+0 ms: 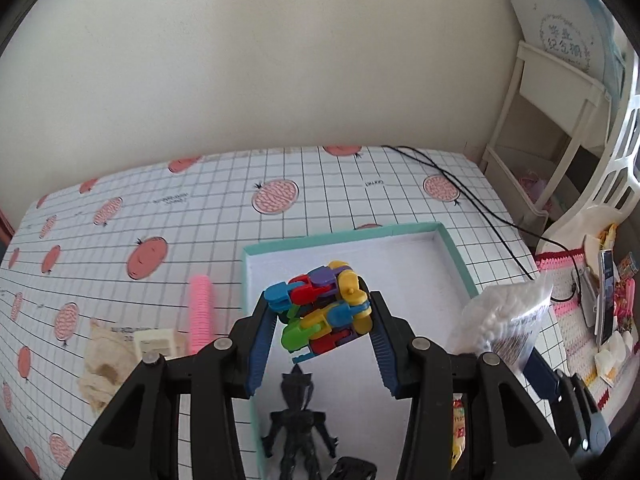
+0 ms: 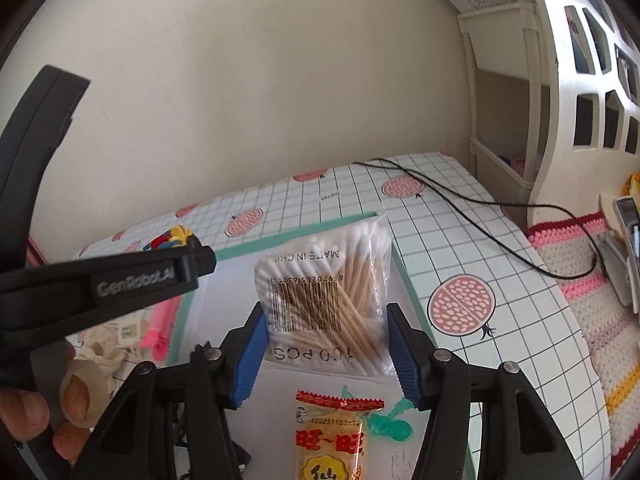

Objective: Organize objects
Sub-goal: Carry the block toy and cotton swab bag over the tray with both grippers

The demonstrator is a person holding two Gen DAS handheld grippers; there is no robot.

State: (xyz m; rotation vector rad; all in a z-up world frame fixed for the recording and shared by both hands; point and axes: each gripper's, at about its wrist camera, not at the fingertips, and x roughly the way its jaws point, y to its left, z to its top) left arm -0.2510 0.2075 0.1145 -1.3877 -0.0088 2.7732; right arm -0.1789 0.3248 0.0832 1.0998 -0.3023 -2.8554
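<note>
My left gripper point(image 1: 322, 312) is shut on a bright multicoloured plastic link toy point(image 1: 324, 312), held in the air over a shallow white box with a teal rim point(image 1: 340, 236). A dark spiky figure point(image 1: 298, 424) lies in the box below it. My right gripper point(image 2: 326, 328) is shut on a clear bag of cotton swabs point(image 2: 330, 296), also above the box point(image 2: 280, 240). In the left wrist view that bag point(image 1: 504, 320) shows at the right. The left gripper's black body point(image 2: 120, 280) crosses the right wrist view, with the toy point(image 2: 172, 238) at its tip.
A pink comb-like strip point(image 1: 200, 312), a crumpled cream bag point(image 1: 104, 364) and a small white tag point(image 1: 154, 342) lie left of the box. A red-and-yellow snack packet point(image 2: 332, 436) and a green plastic piece point(image 2: 390, 424) lie in the box. A black cable point(image 1: 480, 208) crosses toward a white shelf point(image 1: 560, 120).
</note>
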